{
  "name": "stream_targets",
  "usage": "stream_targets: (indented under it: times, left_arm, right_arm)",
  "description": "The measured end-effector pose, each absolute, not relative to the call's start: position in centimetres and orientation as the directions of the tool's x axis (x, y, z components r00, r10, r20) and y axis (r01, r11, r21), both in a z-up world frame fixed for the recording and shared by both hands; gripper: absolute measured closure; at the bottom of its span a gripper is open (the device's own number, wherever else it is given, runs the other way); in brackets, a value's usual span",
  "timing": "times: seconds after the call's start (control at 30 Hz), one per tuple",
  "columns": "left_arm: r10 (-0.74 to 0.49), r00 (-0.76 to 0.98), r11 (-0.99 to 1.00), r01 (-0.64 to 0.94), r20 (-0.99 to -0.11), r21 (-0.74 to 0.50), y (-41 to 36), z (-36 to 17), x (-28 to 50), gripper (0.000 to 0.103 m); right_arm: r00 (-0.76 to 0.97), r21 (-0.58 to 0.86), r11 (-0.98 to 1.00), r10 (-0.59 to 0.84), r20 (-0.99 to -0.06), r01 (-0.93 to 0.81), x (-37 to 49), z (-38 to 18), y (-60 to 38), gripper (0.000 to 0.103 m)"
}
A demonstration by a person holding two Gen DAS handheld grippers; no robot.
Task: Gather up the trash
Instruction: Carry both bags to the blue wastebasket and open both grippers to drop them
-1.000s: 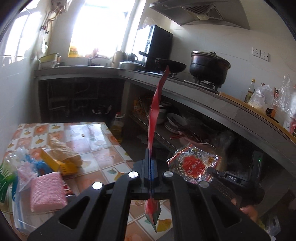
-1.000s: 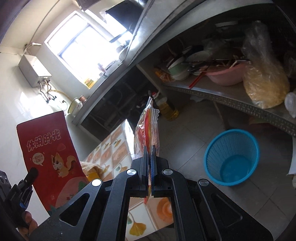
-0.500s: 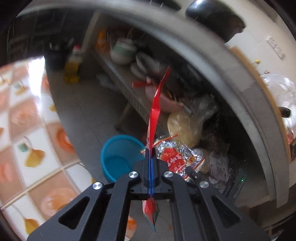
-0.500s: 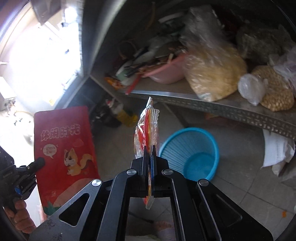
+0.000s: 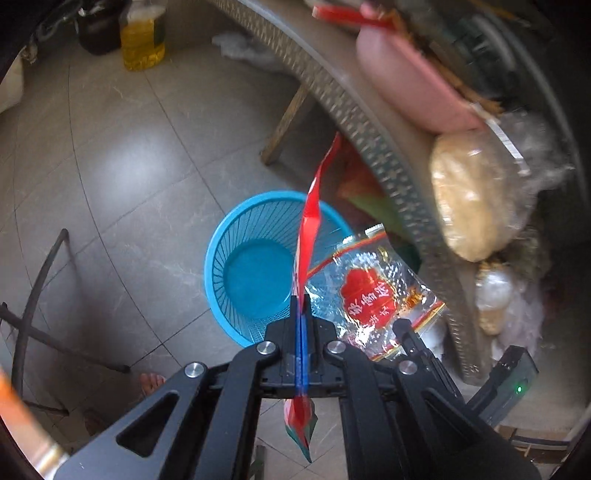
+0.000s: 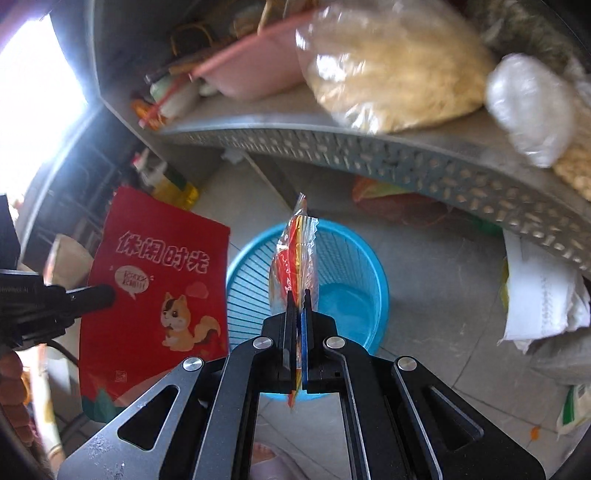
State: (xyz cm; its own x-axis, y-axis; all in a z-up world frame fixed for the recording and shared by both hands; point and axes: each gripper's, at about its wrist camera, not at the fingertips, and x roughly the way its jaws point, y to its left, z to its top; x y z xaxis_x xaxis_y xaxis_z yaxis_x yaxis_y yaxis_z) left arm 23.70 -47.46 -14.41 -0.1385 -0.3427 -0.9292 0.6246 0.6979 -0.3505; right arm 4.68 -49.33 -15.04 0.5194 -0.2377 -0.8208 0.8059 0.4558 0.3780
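Left claw (image 5: 301, 306) tilts floorward, clamped tight on one red bag (image 5: 310, 218), edge-on over the blue bin (image 5: 258, 273) ahead. Right claw (image 6: 300, 306), angled likewise, pinches one clear wrapper (image 6: 295, 254) above that single bin (image 6: 351, 291).

Two grippers, left (image 5: 301, 306) and right (image 6: 298, 302); two wrappers, one red (image 6: 155, 288), one clear (image 5: 373, 295); one blue basket (image 5: 255, 273); one pink basin (image 5: 410, 85); one oil bottle (image 5: 142, 35); one shelf (image 6: 369, 151).
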Motion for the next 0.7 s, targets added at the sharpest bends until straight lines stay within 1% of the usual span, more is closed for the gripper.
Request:
stream_targets:
  times: [0.03, 0.07, 0.1, 0.13, 0.17, 0.2, 0.27, 0.3, 0.33, 0.43, 0.57, 0.7]
  left_arm:
    - [-0.326, -0.139, 0.703, 0.626, -0.935, -0.338, -47.9, -15.2, 24.0, 0.103]
    - [-0.314, -0.136, 0.705, 0.629, -0.940, -0.326, -48.5, -16.0, 24.2, 0.102]
    - [-0.297, -0.129, 0.703, 0.641, -0.946, -0.308, -49.0, -16.5, 24.3, 0.097]
    - [-0.276, -0.116, 0.706, 0.649, -0.954, -0.283, -49.3, -16.9, 24.4, 0.082]
    - [-0.250, -0.090, 0.717, 0.652, -0.964, -0.247, -49.4, -17.0, 24.7, 0.071]
    - [-0.242, -0.065, 0.728, 0.647, -0.968, -0.226, -49.3, -16.9, 24.8, 0.055]
    - [-0.274, -0.049, 0.729, 0.641, -0.960, -0.241, -48.6, -16.1, 24.9, 0.052]
    - [-0.283, -0.054, 0.724, 0.643, -0.958, -0.250, -48.1, -15.7, 24.9, 0.051]
    - [-0.288, -0.051, 0.722, 0.644, -0.956, -0.252, -47.7, -15.2, 25.0, 0.050]
    - [-0.309, 0.005, 0.723, 0.651, -0.951, -0.231, -46.6, -13.2, 24.9, 0.050]
    - [-0.377, 0.046, 0.709, 0.657, -0.925, -0.257, -44.5, -9.3, 24.4, 0.049]
    - [-0.458, 0.070, 0.682, 0.667, -0.886, -0.300, -41.4, -5.1, 22.9, 0.044]
  right_arm:
    - [0.510, 0.368, 0.457, -0.238, -0.827, 0.810, 5.1, -15.6, -49.5, 0.101]
    - [0.508, 0.366, 0.462, -0.230, -0.830, 0.808, 5.5, -16.1, -49.6, 0.098]
    - [0.499, 0.358, 0.468, -0.220, -0.838, 0.808, 6.1, -16.8, -50.0, 0.095]
    - [0.479, 0.338, 0.470, -0.219, -0.850, 0.815, 6.6, -17.6, -50.3, 0.086]
    - [0.465, 0.324, 0.476, -0.212, -0.860, 0.817, 6.9, -18.3, -50.4, 0.077]
    - [0.445, 0.306, 0.485, -0.200, -0.873, 0.819, 7.2, -19.1, -50.6, 0.064]
    - [0.401, 0.263, 0.482, -0.208, -0.892, 0.836, 7.4, -19.9, -50.4, 0.063]
    - [0.402, 0.262, 0.480, -0.213, -0.891, 0.837, 7.0, -20.0, -50.2, 0.063]
    - [0.399, 0.247, 0.477, -0.248, -0.883, 0.843, 6.5, -19.9, -50.0, 0.063]
    - [0.404, 0.249, 0.464, -0.271, -0.874, 0.850, 4.8, -19.2, -49.2, 0.063]
    - [0.420, 0.256, 0.461, -0.299, -0.857, 0.850, 3.5, -17.8, -48.6, 0.063]
    - [0.439, 0.247, 0.494, -0.320, -0.839, 0.833, 3.1, -15.8, -47.5, 0.062]
